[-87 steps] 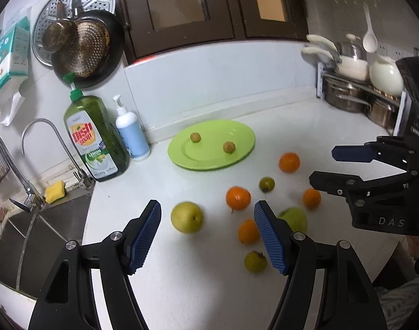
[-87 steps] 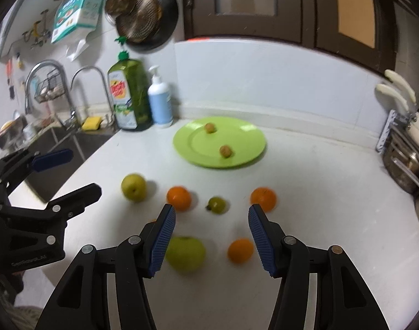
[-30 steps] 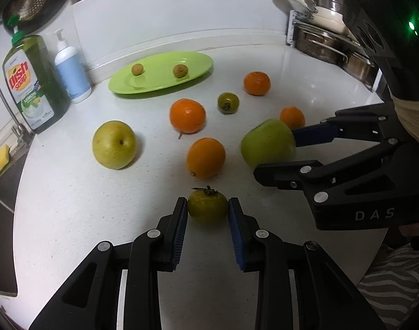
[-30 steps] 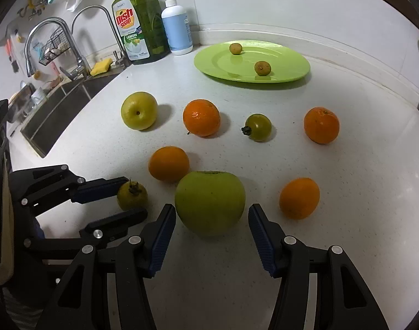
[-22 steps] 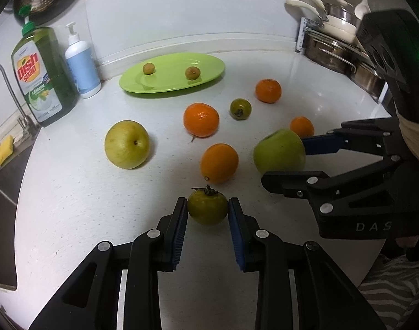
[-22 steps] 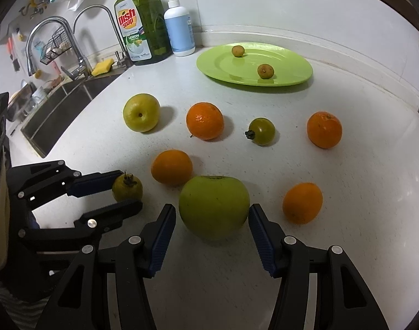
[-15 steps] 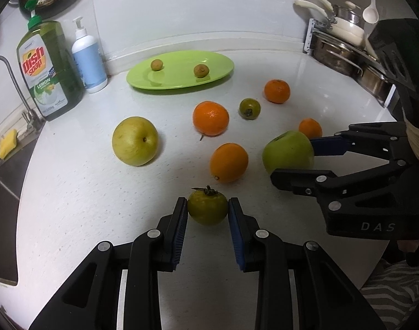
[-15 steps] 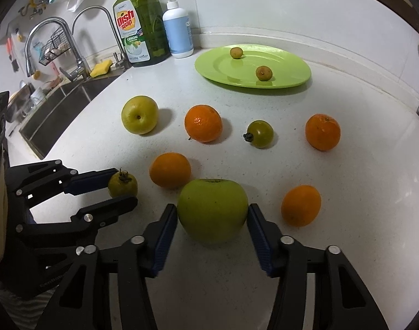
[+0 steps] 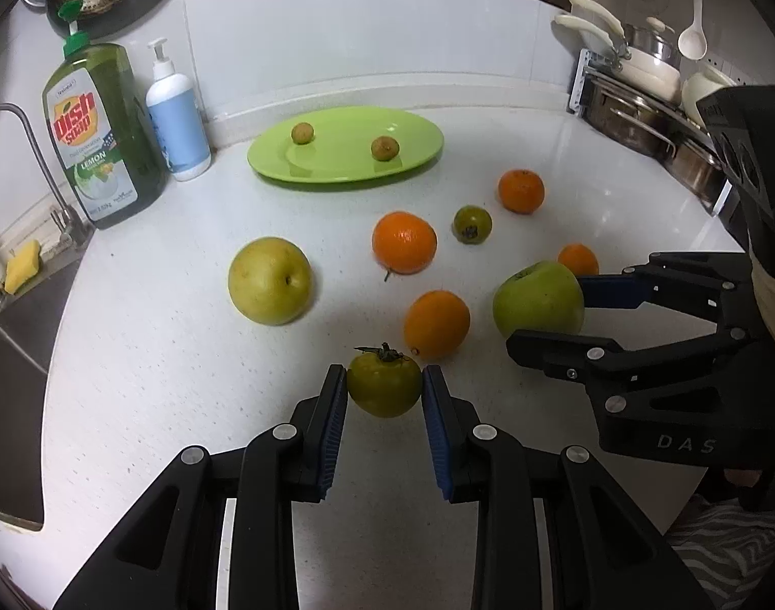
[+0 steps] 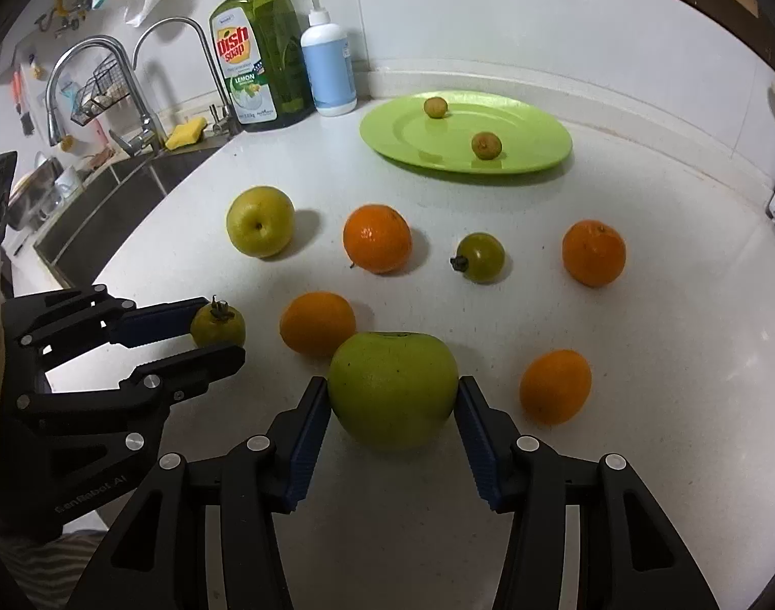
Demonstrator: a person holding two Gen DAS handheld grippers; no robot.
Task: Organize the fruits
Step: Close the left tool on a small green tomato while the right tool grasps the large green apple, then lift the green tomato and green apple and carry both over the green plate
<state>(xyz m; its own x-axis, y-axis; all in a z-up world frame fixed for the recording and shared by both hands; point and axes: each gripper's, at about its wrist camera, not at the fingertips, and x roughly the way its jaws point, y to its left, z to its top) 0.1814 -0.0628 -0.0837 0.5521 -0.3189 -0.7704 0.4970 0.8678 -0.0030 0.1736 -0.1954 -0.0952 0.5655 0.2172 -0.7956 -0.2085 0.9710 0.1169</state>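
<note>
My left gripper (image 9: 385,391) is shut on a small green persimmon (image 9: 384,384) with a dry stem, held just above the white counter; both also show in the right wrist view (image 10: 217,326). My right gripper (image 10: 393,396) is shut on a large green apple (image 10: 393,387), also seen in the left wrist view (image 9: 538,299). A green plate (image 9: 418,137) at the back holds two small brown fruits (image 9: 384,147). Loose on the counter lie a yellow pear (image 9: 269,280), several oranges (image 9: 404,242) and another small green persimmon (image 9: 472,223).
A dish soap bottle (image 9: 100,137) and a pump bottle (image 9: 176,112) stand at the back left by the sink (image 10: 97,213) and its tap (image 10: 133,81). A rack of pots (image 9: 642,101) stands at the back right.
Both grippers came down from above the fruit. The left closed on the small persimmon and has lifted it slightly. The right closed its fingers onto the green apple.
</note>
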